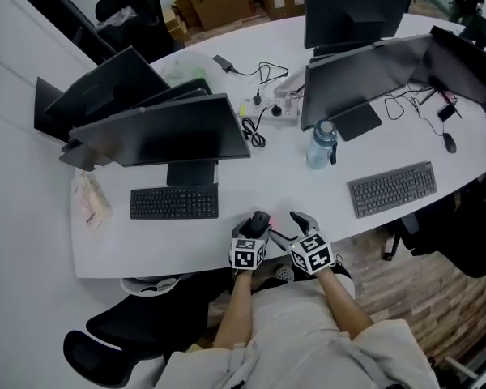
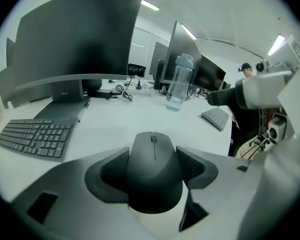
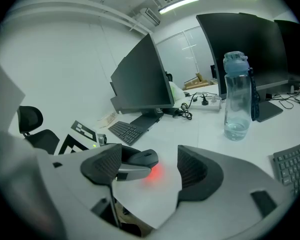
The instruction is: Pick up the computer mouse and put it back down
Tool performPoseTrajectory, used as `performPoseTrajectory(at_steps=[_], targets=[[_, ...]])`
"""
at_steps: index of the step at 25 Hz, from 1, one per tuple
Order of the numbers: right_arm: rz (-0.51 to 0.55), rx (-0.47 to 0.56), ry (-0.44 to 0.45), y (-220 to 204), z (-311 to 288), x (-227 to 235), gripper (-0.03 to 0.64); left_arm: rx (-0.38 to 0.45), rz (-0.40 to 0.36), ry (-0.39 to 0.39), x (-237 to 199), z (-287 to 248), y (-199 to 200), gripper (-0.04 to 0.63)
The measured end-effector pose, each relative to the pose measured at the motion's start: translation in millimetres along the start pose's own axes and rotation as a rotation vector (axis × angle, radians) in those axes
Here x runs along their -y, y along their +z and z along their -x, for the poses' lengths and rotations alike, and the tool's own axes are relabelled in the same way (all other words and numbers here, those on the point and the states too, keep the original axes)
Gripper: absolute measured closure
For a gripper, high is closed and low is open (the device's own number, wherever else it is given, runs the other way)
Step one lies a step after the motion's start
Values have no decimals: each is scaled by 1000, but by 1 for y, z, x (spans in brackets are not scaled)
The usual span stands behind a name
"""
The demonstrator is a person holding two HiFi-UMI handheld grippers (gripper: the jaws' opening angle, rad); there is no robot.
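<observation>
One slick-sided computer mouse is clamped in the left gripper, right gripper spread empty; it could be dropped past the desk edge if squeezed loosely.

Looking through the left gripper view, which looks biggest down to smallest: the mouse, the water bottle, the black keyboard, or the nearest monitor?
1. monitor
2. mouse, which looks big only because it is so near the camera
3. keyboard
4. water bottle

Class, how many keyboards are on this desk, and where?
2: a black keyboard before the left monitor, a grey keyboard right of the water bottle. Others may be hidden.
</observation>
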State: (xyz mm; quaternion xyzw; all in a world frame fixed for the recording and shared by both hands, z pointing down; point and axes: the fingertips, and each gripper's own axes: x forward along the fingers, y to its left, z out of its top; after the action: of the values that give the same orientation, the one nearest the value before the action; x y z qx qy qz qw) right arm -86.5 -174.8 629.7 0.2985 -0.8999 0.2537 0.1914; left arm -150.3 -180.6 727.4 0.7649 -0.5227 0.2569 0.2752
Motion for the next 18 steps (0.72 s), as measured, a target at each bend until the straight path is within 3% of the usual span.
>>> performPoseTrajectory(at_steps=[7,18], targets=[[2,-15,12,-12,-8,-4,261,79,3,39,-11,30,13,295],[43,33,16,4,-17,-20,285,202,57,107,-36,81,32,295]])
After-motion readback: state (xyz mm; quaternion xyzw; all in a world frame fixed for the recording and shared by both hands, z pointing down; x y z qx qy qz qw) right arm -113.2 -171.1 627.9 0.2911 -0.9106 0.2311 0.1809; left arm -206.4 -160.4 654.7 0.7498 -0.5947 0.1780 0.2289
